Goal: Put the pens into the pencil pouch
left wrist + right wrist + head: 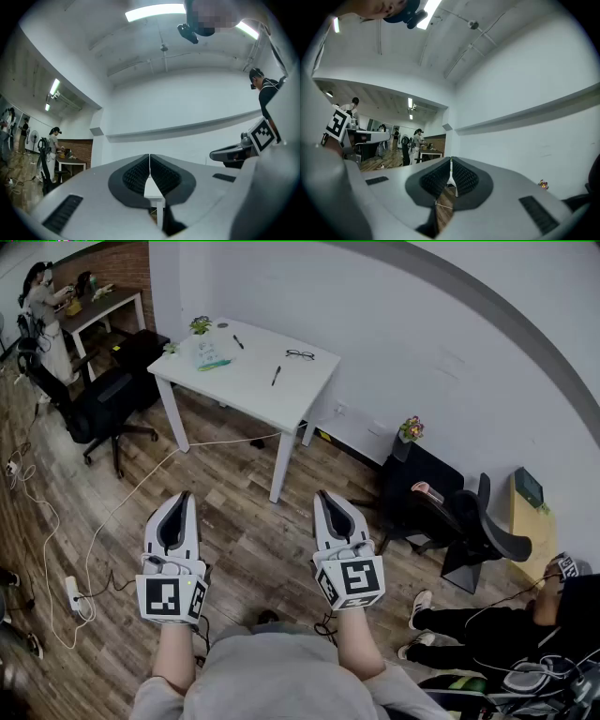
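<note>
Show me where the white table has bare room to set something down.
The white table is bare along its near edge, between the pouch and the near pen, and at the corner below that pen. Crowded: the left end, with plant, pouch and far pen. The glasses take the far right.

Bare floor (253, 549) lies open between my left gripper (178, 496), my right gripper (325, 494) and the white table (262, 390) ahead. Black office chair (103, 409) stands left of the table, dark cabinet (417, 476) right. White cable (225, 442) crosses the floor between.
</note>
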Motion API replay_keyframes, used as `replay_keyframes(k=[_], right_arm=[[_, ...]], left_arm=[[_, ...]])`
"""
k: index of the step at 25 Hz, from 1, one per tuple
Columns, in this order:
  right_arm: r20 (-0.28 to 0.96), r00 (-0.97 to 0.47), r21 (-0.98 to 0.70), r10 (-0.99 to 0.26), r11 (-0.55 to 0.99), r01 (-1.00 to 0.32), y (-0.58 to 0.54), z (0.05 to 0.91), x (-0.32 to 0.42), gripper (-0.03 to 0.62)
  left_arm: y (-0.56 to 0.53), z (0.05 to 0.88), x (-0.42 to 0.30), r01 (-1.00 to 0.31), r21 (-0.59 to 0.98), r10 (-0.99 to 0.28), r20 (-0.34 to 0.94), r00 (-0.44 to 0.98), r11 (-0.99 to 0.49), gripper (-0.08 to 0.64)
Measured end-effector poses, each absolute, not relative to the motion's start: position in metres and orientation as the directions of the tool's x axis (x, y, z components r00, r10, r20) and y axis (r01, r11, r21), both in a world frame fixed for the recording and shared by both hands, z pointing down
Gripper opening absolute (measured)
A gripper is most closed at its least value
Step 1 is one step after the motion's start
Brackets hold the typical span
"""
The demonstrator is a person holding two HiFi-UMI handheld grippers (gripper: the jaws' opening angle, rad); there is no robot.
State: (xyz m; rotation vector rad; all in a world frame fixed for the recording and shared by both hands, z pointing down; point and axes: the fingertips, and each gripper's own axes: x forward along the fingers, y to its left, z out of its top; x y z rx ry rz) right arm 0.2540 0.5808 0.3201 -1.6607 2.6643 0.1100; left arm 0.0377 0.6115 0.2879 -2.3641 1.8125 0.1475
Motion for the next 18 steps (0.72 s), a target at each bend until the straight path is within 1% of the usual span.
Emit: replay_keyframes(k=[5,15,18], right_arm=[[-0.032,-0.443,0.056,-0.896,0.441,-0.896,0.5808,0.3257,0.2535,0.034],[-0.029,-0.435,0.057,-0.900,0.432,-0.900,0.5731,0.3255,0.2585,0.034],[-0.051,-0.447,0.046,-0.893,0.445,-0.894,0.5727,0.3237,0.2569,0.034]], left_arm=[[0.6114,0.2964,0.0351,-0.967,-0.056,-0.954,-0.159,0.254,-0.249,0.025],[0.6046,0.2910,0.0373,-0.968,-0.059,-0.953,-0.169,0.252,-0.245,0.025],[0.6070,0.2899,0.0372,-0.969,-0.066,-0.954,-0.173,0.245,-0.237,0.026]])
